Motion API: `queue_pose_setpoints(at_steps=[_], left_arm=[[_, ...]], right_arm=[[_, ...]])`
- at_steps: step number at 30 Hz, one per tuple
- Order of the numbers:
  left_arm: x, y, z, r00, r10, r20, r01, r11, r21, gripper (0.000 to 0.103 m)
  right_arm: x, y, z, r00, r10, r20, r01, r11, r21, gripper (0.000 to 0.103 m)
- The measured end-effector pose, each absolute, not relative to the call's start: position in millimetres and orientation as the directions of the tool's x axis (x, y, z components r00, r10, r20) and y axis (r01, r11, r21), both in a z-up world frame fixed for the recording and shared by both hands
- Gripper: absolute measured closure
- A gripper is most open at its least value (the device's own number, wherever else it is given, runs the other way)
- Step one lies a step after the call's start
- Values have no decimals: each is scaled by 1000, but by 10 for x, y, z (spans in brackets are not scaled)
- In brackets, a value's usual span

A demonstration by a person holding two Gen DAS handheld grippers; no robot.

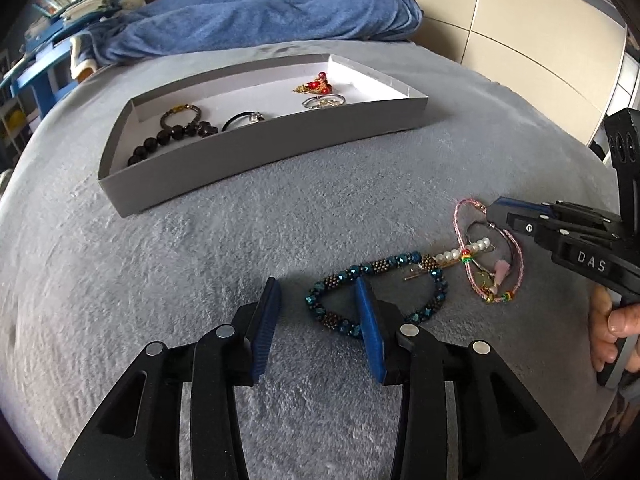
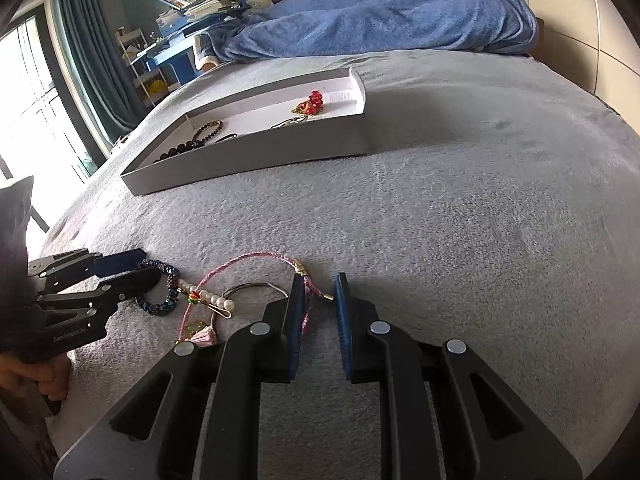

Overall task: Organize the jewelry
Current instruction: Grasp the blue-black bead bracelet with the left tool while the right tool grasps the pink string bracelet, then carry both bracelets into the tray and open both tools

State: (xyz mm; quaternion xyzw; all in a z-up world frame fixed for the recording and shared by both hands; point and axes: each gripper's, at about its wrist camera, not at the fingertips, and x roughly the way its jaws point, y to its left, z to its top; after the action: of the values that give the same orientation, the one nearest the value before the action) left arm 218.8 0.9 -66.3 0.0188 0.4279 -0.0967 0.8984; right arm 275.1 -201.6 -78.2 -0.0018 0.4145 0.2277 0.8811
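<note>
A grey box on the bed holds several pieces: black bead bracelets, a black ring band, silver rings and a red and gold piece. On the blanket lie a teal bead bracelet, a pearl pin and a pink cord bracelet. My left gripper is open, its right finger over the teal bracelet. My right gripper is open around the pink cord's clasp end.
The grey fleece blanket covers the bed. A blue blanket is heaped at the far end. A blue desk with books and a window with curtains stand at the left. A beige wall is at the right.
</note>
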Motion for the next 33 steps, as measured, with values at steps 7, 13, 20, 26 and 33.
queue_pose_setpoints(at_steps=[7,13,20,26,33], left_arm=[[2187,-58,-672,624,-132,-771,192,981,-12,64],[2069,-59,-618,645,-151,-749,200,979,-25,95],[1917,83,-380,676,-221,-703,189,974,-125,96],[1857,85,-110,706,-240,-666,217,969,-119,96],[1940,159,154,742,-238,-627,206,971,-124,96]], right_arm=[[2687,-1915,-787,555,391,-734,-442,887,137,99],[2635,-2026,-714,582,429,-690,-440,881,177,100],[2557,-2161,-492,634,477,-609,-438,870,226,100],[2565,-2184,-331,649,495,-578,-443,863,242,100],[2577,-2163,-140,669,498,-552,-457,861,224,100]])
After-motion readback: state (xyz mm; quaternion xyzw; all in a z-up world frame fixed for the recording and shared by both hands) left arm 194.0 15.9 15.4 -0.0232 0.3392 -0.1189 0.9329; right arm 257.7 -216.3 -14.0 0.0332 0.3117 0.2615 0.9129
